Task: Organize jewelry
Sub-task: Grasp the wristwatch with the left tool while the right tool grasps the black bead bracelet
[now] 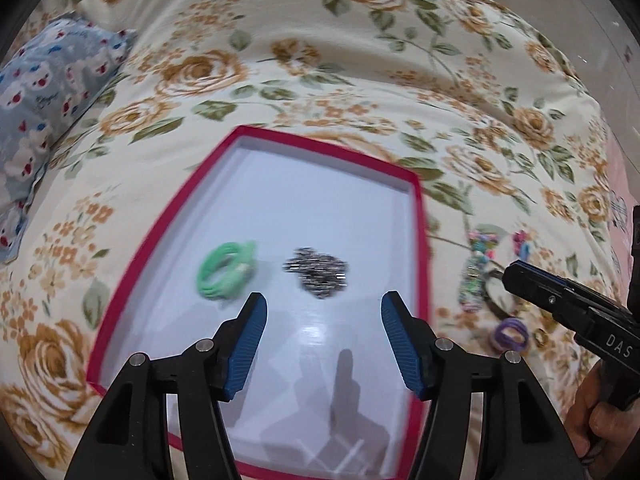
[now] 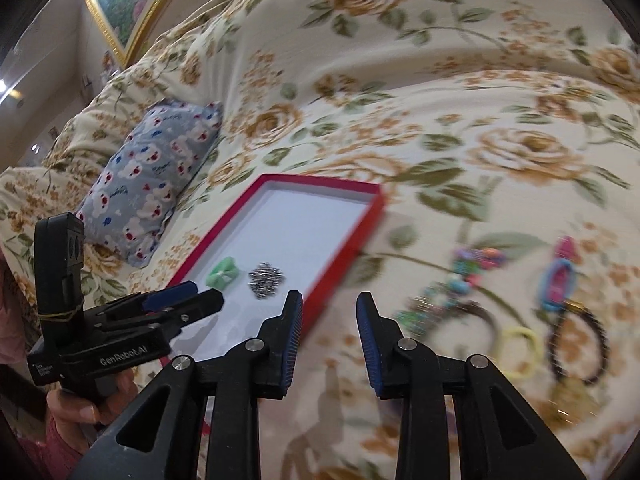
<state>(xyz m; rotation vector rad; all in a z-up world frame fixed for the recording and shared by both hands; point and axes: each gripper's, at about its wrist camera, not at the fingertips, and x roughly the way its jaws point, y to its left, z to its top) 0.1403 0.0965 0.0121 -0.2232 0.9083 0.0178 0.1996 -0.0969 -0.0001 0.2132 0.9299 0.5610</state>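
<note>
- Left claw [image 1: 324, 320] hangs spread and empty over the red tray [image 1: 418, 208]; inside lie one green hair tie [image 1: 226, 270] and, at its 3 o'clock, one silver chain pile [image 1: 316, 272].
- Right claw [image 2: 328, 312], spread and empty, hovers over the bed [image 2: 400, 100]; best to descend squarely on one loose piece.
- At its 2 o'clock: one beaded strand [image 2: 452, 280], one yellow tie [image 2: 520, 350], one black bangle [image 2: 580, 340]; the rest blurs.

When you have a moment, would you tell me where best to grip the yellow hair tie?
Probably from above: the yellow hair tie lies flat on the floral bedspread, an open loop. Pinch its left arc, away from the black beaded bracelet beside it.
</note>
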